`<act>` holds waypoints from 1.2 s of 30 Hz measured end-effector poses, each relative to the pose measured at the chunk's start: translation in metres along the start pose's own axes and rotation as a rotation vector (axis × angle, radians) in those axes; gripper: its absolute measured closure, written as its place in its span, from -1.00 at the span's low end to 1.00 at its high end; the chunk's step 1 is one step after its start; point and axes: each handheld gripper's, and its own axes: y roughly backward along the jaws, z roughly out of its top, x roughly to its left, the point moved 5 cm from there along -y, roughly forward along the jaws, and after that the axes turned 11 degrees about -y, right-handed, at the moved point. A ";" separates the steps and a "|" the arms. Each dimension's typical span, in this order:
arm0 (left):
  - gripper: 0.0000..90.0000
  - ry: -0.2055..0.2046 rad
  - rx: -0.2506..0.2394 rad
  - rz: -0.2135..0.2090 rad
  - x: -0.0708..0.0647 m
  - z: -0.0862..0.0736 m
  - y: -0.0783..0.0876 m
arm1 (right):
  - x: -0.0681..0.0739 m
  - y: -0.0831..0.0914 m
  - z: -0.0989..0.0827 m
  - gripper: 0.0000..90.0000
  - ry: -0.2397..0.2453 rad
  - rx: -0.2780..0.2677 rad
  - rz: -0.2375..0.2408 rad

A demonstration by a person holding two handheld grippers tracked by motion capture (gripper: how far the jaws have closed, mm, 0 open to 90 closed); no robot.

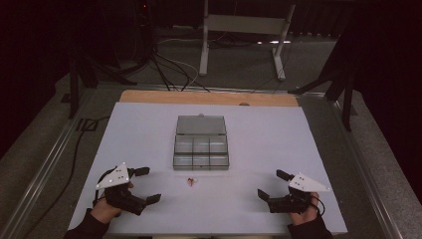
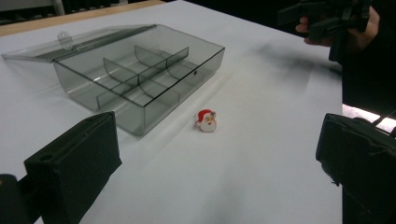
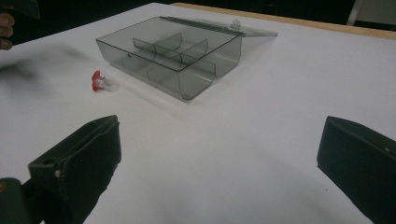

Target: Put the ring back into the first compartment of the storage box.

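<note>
Both tongs [image 1: 147,184] [image 1: 271,184] spread — Santa charm [image 2: 206,121] beside divided box [image 2: 140,74], unlabelled.

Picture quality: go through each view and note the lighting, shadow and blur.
High view: dim, dark surroundings, the Santa charm tiny and indistinct. Left gripper view: brighter, charm sharp, grey shadow under the far right gripper. Right gripper view: soft focus, compartment box slightly hazy.

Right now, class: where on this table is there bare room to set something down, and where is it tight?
Bare sheet lies either side of the clear compartment box, out to the table edges, and between the left gripper and right gripper. It is tight only by the box's front wall, where the Santa charm lies.
</note>
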 end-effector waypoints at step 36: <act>-0.99 -0.002 0.070 0.023 -0.016 0.028 -0.054 | 0.001 -0.001 0.000 -1.00 -0.008 0.001 0.001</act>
